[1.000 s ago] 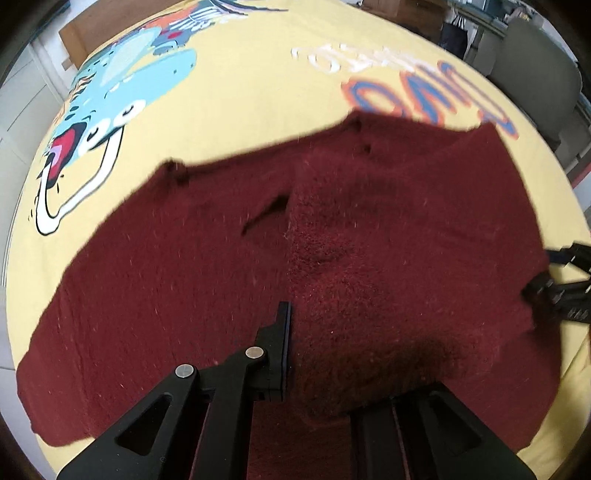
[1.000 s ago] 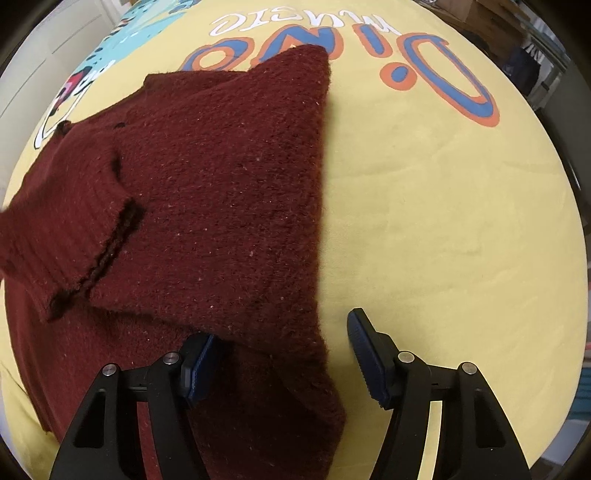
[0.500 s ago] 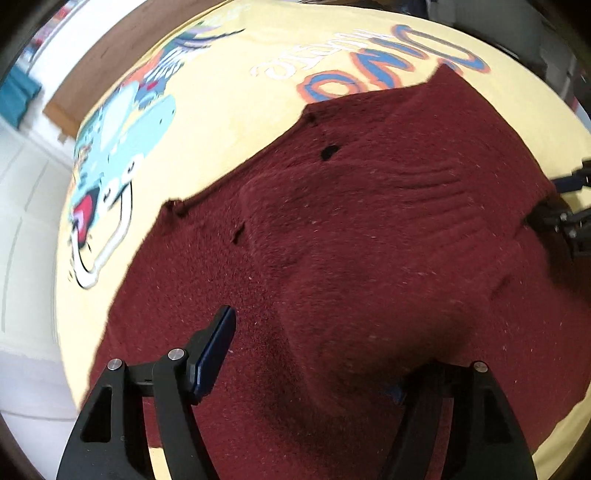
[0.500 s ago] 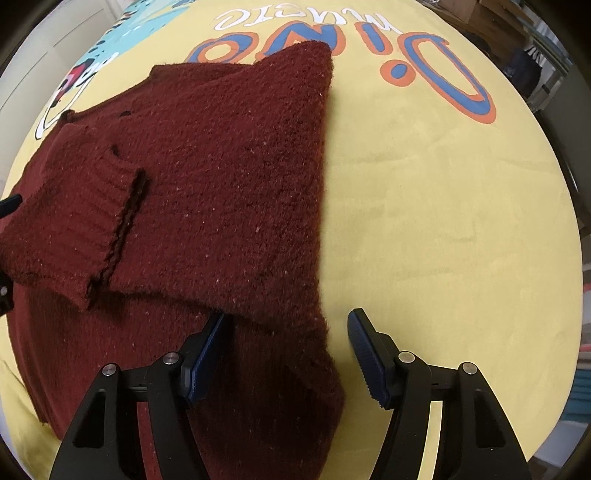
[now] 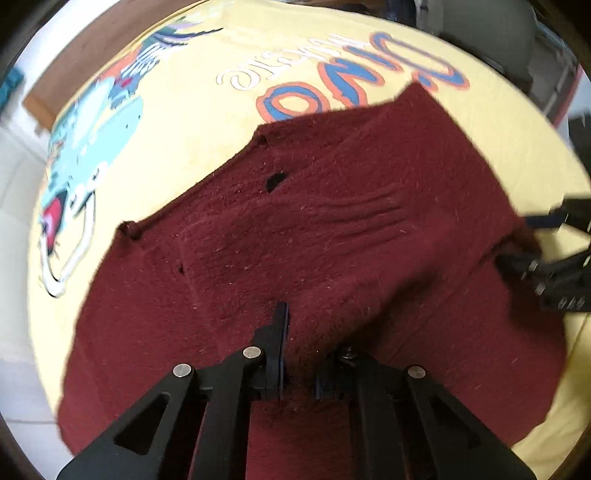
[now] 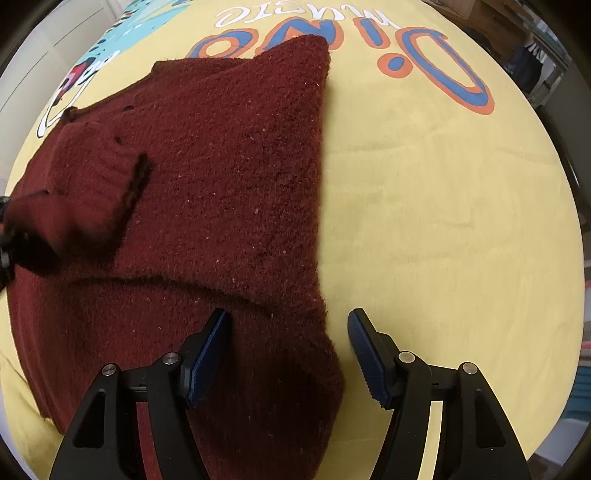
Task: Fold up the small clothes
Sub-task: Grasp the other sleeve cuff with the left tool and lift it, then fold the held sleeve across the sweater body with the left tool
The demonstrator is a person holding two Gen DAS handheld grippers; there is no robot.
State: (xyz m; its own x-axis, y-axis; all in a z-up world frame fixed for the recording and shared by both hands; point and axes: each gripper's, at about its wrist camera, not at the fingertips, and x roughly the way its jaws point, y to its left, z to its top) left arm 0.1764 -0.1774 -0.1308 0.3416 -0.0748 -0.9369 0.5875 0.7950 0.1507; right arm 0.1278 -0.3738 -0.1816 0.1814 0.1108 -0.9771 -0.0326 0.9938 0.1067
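A dark red knitted sweater (image 5: 351, 229) (image 6: 229, 177) lies on a yellow printed sheet (image 6: 436, 206), one side folded over its body. My left gripper (image 5: 306, 332) is shut on a raised fold of the sleeve, whose fabric climbs up between the fingers. In the right wrist view the ribbed sleeve cuff (image 6: 99, 173) lies across the sweater's left part, and the left gripper (image 6: 4, 236) shows at the frame edge. My right gripper (image 6: 288, 328) stands open astride the sweater's lower right edge, its blue pads (image 6: 207, 354) apart from the cloth. It also shows at the right as the right gripper (image 5: 546, 254).
The yellow sheet (image 5: 192, 122) carries a blue dinosaur print (image 5: 92, 140) and orange-blue lettering (image 6: 436, 62). Bare sheet stretches to the right of the sweater. A wooden edge (image 5: 74, 55) and dark furniture (image 5: 491, 33) lie beyond the bed.
The left gripper opened wide, shifted across the sweater, then closed again on a fold of the sleeve. The sleeve cuff settled flatter on the sweater. The right gripper stayed put.
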